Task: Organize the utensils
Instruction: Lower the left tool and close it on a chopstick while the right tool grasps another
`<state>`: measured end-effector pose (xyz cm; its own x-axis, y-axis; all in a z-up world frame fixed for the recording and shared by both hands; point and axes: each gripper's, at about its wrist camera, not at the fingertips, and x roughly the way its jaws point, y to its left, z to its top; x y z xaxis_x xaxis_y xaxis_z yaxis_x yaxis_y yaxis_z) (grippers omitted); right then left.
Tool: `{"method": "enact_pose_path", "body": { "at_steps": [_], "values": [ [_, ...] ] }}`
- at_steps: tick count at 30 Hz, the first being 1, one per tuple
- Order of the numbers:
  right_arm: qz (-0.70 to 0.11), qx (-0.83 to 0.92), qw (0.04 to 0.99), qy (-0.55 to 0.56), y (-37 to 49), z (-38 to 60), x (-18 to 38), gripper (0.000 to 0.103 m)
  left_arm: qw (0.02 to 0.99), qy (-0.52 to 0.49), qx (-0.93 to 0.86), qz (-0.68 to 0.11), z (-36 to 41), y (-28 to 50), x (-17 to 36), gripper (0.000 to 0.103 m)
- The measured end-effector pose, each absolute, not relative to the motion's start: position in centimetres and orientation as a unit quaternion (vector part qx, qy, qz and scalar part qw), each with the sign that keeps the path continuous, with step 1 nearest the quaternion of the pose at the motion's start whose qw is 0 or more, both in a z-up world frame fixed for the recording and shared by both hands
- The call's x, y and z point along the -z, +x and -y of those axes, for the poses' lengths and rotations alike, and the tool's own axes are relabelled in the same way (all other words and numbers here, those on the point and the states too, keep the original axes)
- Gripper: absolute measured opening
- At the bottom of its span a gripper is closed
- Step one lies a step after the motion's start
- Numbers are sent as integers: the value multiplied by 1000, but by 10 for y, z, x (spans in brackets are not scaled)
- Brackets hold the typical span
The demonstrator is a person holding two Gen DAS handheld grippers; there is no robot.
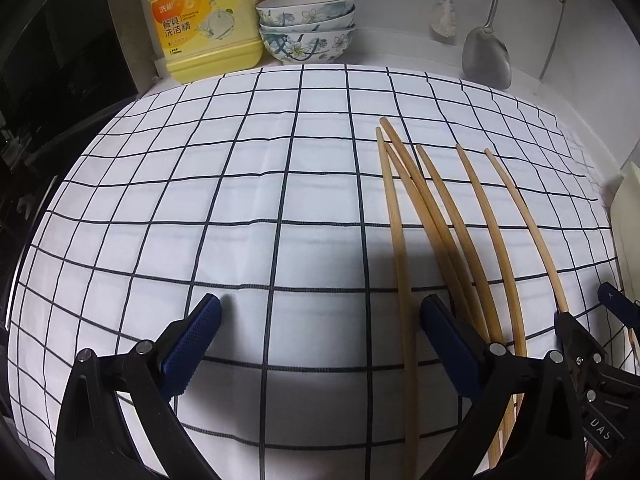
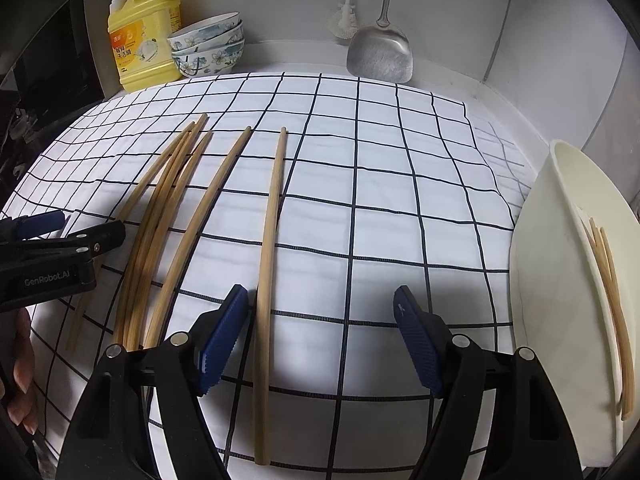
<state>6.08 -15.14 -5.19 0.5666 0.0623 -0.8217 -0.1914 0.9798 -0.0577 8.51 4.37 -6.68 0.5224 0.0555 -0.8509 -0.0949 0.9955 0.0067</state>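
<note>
Several bamboo chopsticks (image 1: 436, 216) lie loose on a white cloth with a black grid (image 1: 240, 200); they also show in the right wrist view (image 2: 176, 216). My left gripper (image 1: 320, 324) is open and empty, low over the cloth just left of them. My right gripper (image 2: 320, 320) is open, and one chopstick (image 2: 270, 240) lies between its fingers near the left pad (image 2: 220, 336). A cream tray (image 2: 560, 280) at the right holds a few chopsticks (image 2: 612, 304). The left gripper shows at the left edge of the right wrist view (image 2: 52, 232).
A yellow detergent bottle (image 1: 204, 20) and three stacked floral bowls (image 1: 306, 24) stand at the back left. A metal spatula (image 2: 380, 56) and a white brush (image 2: 344, 16) hang on the back wall. A dark appliance (image 1: 60, 60) borders the left.
</note>
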Motion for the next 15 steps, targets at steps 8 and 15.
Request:
{"method": "enact_pose_path", "body": {
  "at_steps": [8,15],
  "values": [
    [-439,-71,892,-83,66,147,54,73,879,-20,-44,-474,-42,95,68,98],
    [-439,-75,891,-87,70,141,54,70,885,-14,-31,-464,-40,99,67,93]
  ]
}}
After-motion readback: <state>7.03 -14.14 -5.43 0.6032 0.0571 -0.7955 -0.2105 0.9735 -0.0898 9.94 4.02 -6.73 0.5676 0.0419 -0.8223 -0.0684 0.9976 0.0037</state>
